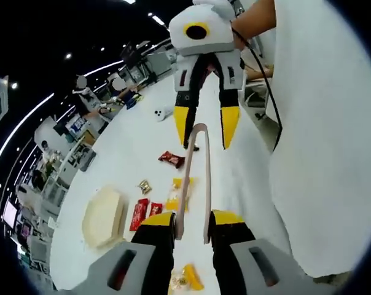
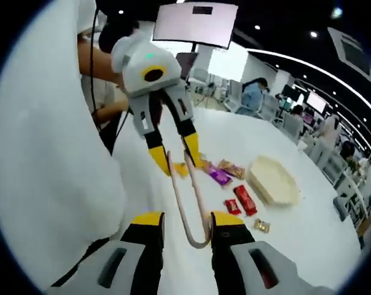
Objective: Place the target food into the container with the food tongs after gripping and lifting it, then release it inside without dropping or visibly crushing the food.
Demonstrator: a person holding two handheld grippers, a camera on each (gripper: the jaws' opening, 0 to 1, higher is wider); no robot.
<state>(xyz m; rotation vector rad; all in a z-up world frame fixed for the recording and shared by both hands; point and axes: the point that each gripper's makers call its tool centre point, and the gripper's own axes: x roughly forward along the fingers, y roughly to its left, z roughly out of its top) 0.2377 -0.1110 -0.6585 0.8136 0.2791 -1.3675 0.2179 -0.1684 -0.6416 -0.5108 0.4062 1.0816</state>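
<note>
No readable text anywhere. Print on the red snack wrappers [image 2: 245, 200] and the purple wrapper [image 2: 220, 176] on the counter [image 2: 284, 239] too small and blurred to make out. Screens [image 2: 193, 23] overhead and along the room blank or unreadable.

I see my left gripper [image 1: 192, 226] closed on the tongs [image 1: 195, 178], my right gripper [image 2: 187, 224] is open opposite.
</note>
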